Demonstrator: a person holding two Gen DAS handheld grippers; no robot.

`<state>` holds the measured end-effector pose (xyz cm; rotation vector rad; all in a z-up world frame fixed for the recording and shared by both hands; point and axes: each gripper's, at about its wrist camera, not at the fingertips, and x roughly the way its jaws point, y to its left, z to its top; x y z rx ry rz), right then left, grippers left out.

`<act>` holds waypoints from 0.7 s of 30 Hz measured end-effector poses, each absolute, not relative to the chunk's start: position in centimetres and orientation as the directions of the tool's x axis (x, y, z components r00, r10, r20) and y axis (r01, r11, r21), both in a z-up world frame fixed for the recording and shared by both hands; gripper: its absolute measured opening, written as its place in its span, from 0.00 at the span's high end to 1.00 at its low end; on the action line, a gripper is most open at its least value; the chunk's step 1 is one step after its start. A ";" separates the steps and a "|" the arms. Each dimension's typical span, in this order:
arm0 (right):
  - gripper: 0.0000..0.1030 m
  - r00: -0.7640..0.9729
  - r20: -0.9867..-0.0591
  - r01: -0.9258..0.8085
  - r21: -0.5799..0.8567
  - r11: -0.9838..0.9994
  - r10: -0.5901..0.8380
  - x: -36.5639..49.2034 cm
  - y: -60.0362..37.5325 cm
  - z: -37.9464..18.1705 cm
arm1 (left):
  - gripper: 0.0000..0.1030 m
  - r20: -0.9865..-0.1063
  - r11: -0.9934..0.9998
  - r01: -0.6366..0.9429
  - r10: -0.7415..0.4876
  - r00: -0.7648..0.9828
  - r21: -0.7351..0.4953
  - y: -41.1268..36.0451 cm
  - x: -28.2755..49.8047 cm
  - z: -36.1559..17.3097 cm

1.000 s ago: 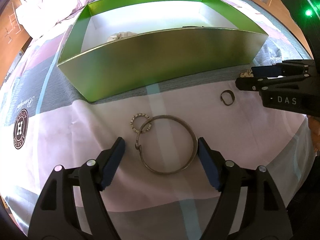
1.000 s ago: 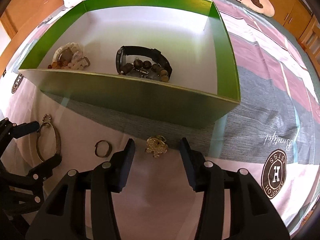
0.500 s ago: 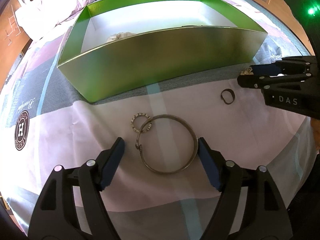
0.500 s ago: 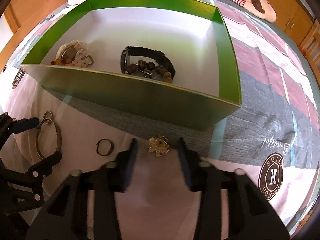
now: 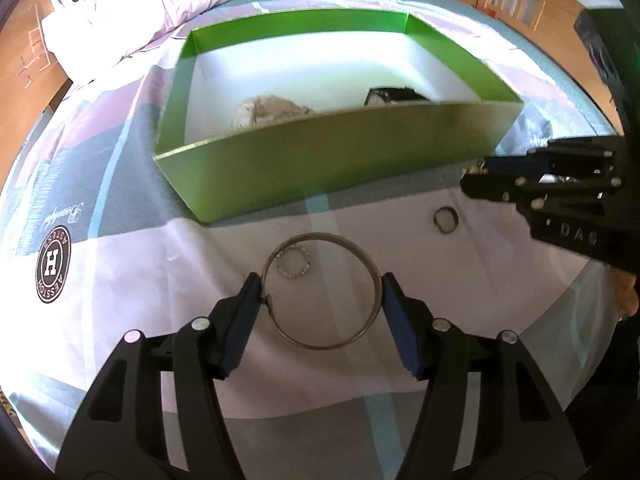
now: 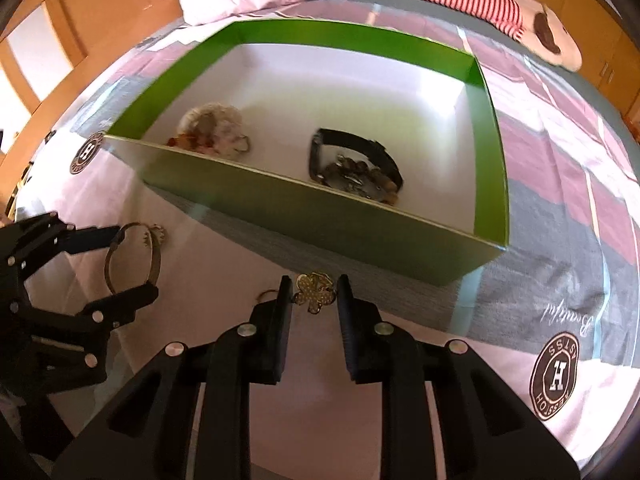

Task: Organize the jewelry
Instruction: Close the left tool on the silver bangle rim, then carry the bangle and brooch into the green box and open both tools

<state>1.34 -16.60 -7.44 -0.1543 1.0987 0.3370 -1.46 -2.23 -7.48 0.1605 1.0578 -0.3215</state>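
My left gripper (image 5: 322, 290) is shut on a large thin metal bangle (image 5: 362, 266), its pads touching both sides of the hoop. A small beaded ring (image 5: 295, 265) shows inside the hoop. My right gripper (image 6: 313, 294) is shut on a gold flower brooch (image 6: 315, 293) near the green box (image 6: 320, 216). A small dark ring (image 5: 445, 220) lies on the bedsheet between the grippers. The box holds a black watch with beads (image 6: 354, 166) and a pale bracelet bundle (image 6: 212, 130).
The box (image 5: 328, 168) stands on a patchwork bedsheet with round "H" logos (image 5: 53, 264). A white duvet (image 5: 132, 12) and a striped plush toy (image 6: 500, 12) lie beyond the box. Wooden furniture surrounds the bed.
Both grippers have closed: the left onto the bangle, the right onto the gold brooch. Both views now sit higher, showing more of the box inside.
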 end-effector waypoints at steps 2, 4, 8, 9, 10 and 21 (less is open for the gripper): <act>0.78 0.406 -0.892 -0.358 0.044 0.933 0.198 1.1 -16.3 -7.5 | 0.40 -0.870 0.943 0.333 -0.181 0.458 -0.021 -2.2 -1.6 -7.3; 0.78 0.407 -0.891 -0.370 0.042 0.928 0.203 0.9 -16.0 -7.5 | 0.40 -0.865 0.942 0.335 -0.182 0.468 -0.017 -2.1 -1.8 -7.0; 0.78 0.410 -0.889 -0.369 0.043 0.929 0.204 1.0 -16.2 -7.4 | 0.40 -0.858 0.942 0.336 -0.181 0.481 -0.010 -2.3 -1.9 -6.5; 0.78 0.414 -0.885 -0.369 0.052 0.928 0.214 1.0 -16.3 -7.2 | 0.40 -0.855 0.943 0.333 -0.180 0.487 -0.009 -2.2 -1.8 -6.4; 0.78 0.418 -0.880 -0.370 0.064 0.927 0.227 1.1 -16.4 -7.0 | 0.40 -0.850 0.943 0.331 -0.182 0.495 -0.008 -2.1 -1.8 -6.1; 0.78 0.654 -0.674 -0.284 0.201 0.937 0.343 2.6 -20.1 -0.7 | 0.40 -0.708 0.948 0.301 -0.280 0.648 -0.100 0.3 1.0 0.3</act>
